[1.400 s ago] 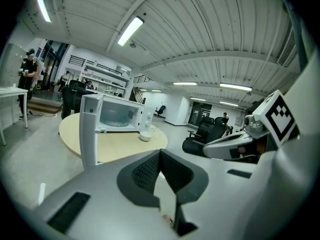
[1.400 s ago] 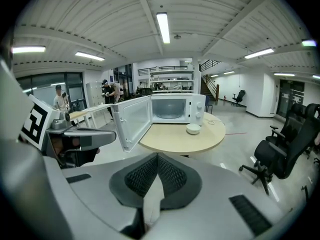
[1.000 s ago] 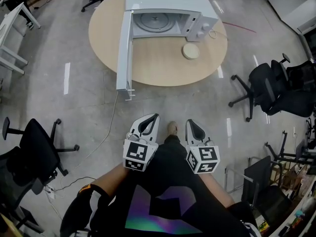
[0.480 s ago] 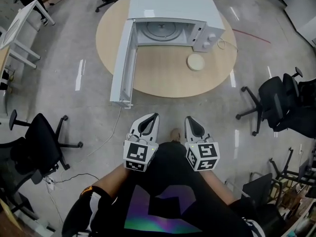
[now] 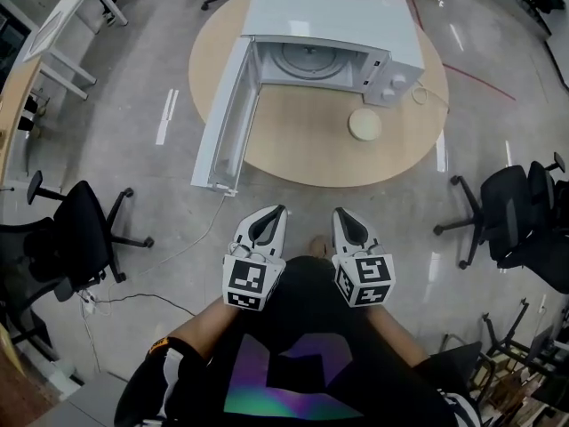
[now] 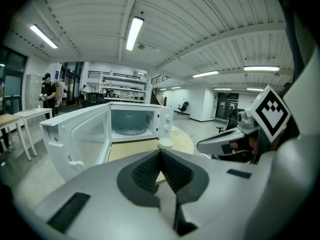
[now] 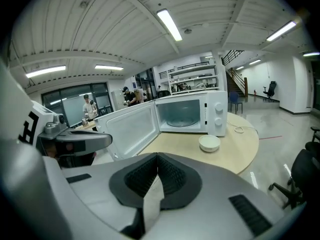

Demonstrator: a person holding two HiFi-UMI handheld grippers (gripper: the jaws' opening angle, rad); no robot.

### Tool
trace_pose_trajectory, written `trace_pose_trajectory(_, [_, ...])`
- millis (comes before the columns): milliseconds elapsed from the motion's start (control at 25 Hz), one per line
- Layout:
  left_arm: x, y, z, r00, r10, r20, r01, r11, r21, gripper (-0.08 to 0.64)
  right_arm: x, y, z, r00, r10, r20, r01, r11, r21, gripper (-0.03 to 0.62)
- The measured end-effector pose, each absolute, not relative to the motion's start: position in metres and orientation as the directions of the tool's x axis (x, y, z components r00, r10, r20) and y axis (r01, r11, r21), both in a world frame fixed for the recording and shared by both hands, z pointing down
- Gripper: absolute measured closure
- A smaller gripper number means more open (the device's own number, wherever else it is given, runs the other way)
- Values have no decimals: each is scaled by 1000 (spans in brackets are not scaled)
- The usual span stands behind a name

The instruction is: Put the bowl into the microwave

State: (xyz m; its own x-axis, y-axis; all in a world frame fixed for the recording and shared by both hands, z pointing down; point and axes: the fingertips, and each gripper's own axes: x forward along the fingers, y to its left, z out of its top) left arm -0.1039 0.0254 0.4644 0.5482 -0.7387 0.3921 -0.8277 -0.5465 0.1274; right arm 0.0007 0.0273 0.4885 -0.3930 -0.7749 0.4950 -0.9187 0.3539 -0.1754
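We hold the left gripper and right gripper closed and empty, well apart from the open microwave; the bowl sits just beside it.

Head view looks down; gripper views face the microwave.

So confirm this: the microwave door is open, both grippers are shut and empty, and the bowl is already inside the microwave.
Wrong on the bowl: it sits on the round table in front of the microwave, not inside it; the head view shows this. The rest stands.
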Motion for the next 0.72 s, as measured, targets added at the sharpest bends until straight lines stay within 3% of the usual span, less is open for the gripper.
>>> trace_pose_trajectory(720, [-66,27,471,405,-815,414,-909,-408,87,514,43,12,497,-515,-716,471,-853,480,-204,577])
